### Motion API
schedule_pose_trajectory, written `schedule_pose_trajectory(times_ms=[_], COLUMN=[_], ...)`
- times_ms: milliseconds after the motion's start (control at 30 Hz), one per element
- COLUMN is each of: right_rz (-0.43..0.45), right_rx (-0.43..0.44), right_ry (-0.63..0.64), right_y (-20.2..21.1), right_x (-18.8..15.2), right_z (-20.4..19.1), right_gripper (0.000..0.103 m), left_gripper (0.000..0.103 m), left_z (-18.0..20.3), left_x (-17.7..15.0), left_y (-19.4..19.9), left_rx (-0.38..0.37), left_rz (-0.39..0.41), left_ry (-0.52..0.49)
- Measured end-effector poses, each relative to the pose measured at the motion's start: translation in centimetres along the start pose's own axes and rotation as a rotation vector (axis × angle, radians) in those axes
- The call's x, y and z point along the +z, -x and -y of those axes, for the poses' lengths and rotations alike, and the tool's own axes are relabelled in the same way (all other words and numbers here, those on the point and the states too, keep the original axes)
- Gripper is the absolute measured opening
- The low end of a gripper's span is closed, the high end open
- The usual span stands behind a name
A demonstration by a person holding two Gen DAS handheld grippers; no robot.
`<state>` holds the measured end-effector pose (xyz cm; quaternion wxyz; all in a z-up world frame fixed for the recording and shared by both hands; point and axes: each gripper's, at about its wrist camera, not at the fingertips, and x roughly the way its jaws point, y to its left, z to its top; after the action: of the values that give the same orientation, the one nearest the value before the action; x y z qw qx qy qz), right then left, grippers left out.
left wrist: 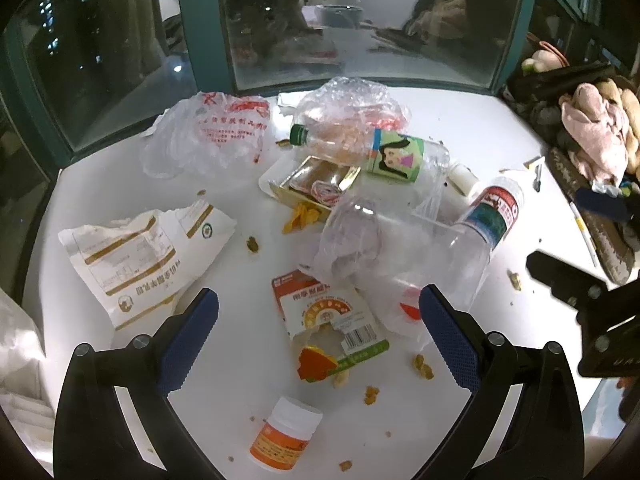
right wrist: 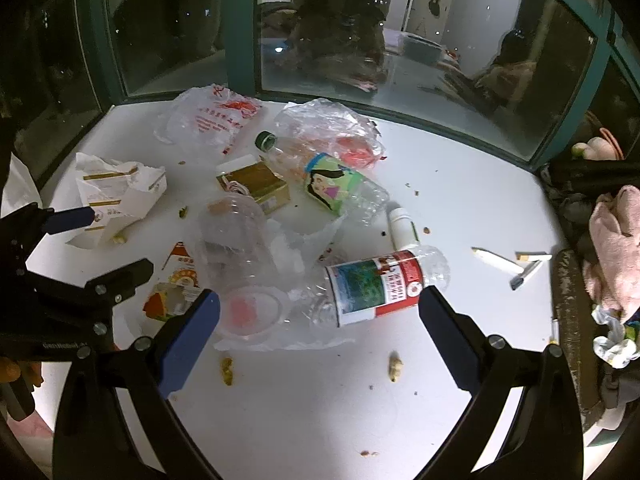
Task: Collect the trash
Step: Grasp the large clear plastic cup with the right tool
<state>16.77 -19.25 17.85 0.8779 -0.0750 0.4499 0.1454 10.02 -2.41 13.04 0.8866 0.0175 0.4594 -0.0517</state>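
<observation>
Trash covers a white table (left wrist: 460, 128). My left gripper (left wrist: 318, 344) is open above a torn orange-and-white carton (left wrist: 330, 320); an orange pill bottle (left wrist: 286, 434) lies nearer. My right gripper (right wrist: 320, 340) is open over a clear plastic bottle with a red-and-green label (right wrist: 376, 286) and a clear cup (right wrist: 240, 256). Farther back lie a green-capped bottle (left wrist: 372, 152), a gold box (left wrist: 320, 184), a white paper bag (left wrist: 140, 256) and a printed plastic bag (left wrist: 212, 136). Nothing is held.
Food crumbs (left wrist: 422, 366) are scattered on the table. Dark windows (left wrist: 352, 20) wall the far edge. A dark heap with pink cloth (left wrist: 596, 136) crowds the right side. A white tube (right wrist: 402, 224) and small white sticks (right wrist: 508, 262) lie at the right.
</observation>
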Motion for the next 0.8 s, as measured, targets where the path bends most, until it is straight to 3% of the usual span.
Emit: schedule_pose_trajectory(times_ms=[100,533,800], right_rz=[-0.007,-0.066,-0.074], right_rx=[0.049,0.111,0.125], right_ry=[0.017,0.1,0.145], right_y=[-0.2,-3.2,-4.2], right_x=[0.2,2.1,2.6], right_z=[-0.3,-3.0,-4.6], right_gripper=[0.097,0.097,0.097], left_gripper=[0.097,0.097,0.097], left_z=[-0.5,-3.8,-5.3], left_x=[0.2,-0.8,-0.9], left_y=[0.3,-1.0,-2.5], left_rx=[-0.002,0.068,0.059], left_rz=[0.002,-0.062,-0.088], left_ry=[0.003,0.066,0.078])
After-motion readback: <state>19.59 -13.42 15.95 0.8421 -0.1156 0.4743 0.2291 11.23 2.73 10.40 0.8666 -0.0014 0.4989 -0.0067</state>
